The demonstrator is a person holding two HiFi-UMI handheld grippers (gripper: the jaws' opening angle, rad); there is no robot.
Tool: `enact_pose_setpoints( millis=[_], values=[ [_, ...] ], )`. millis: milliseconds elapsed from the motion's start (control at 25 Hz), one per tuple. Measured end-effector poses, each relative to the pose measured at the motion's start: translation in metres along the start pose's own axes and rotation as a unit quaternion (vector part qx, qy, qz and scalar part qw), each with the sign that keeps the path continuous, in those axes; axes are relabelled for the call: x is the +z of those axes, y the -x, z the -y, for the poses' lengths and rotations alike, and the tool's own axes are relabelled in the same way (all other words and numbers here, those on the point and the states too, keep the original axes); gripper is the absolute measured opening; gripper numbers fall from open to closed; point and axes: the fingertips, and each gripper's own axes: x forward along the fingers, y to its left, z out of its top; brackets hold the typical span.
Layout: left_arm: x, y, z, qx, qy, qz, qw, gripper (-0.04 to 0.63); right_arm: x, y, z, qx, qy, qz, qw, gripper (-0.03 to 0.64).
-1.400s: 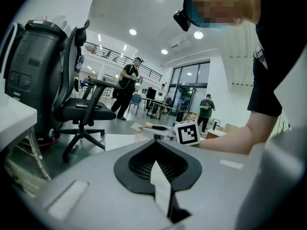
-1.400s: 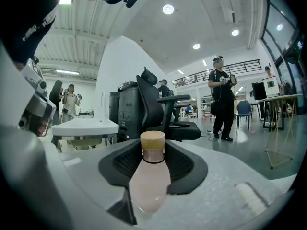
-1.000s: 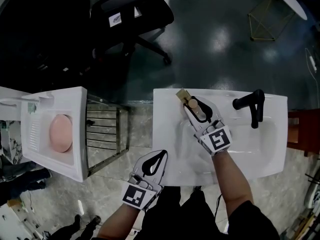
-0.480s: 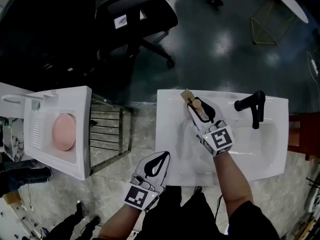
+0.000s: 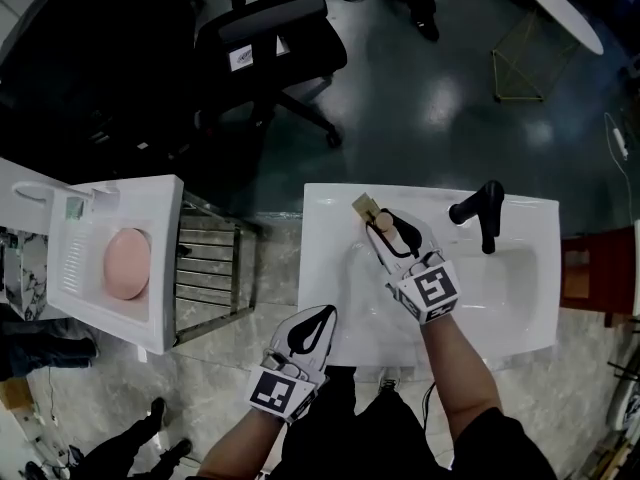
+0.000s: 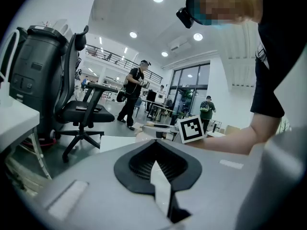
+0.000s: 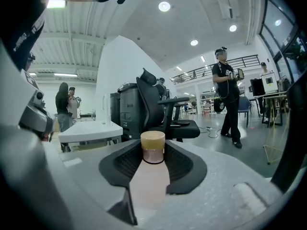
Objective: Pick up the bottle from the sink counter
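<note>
Ribbed black fingers (image 7: 183, 165) gripping smooth pink bottle (image 7: 150, 176), tan cap (image 7: 152, 139)

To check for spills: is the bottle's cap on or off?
On: a tan cap sits atop the bottle between the right gripper's jaws.

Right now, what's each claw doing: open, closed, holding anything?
Left claw: closed, nothing in it.
Right claw: closed on the bottle.
</note>
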Motion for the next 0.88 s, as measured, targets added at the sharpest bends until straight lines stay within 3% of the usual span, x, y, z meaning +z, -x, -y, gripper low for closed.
enact_pose_setpoints(
  millis=[600,880],
  values=[
    [0.011,0.008,0.052,-0.004,-0.008,0.02,0.9998,0.003,0.033,0.079,-0.015,0.003,-0.012,-0.003,1.0,0.14],
    [0.018,0.007,0.071,0.02,-0.002,0.013,0.9997,0.003,0.048,0.122,-0.014,-0.001,-0.015,0.0,1.0,0.14]
  ],
)
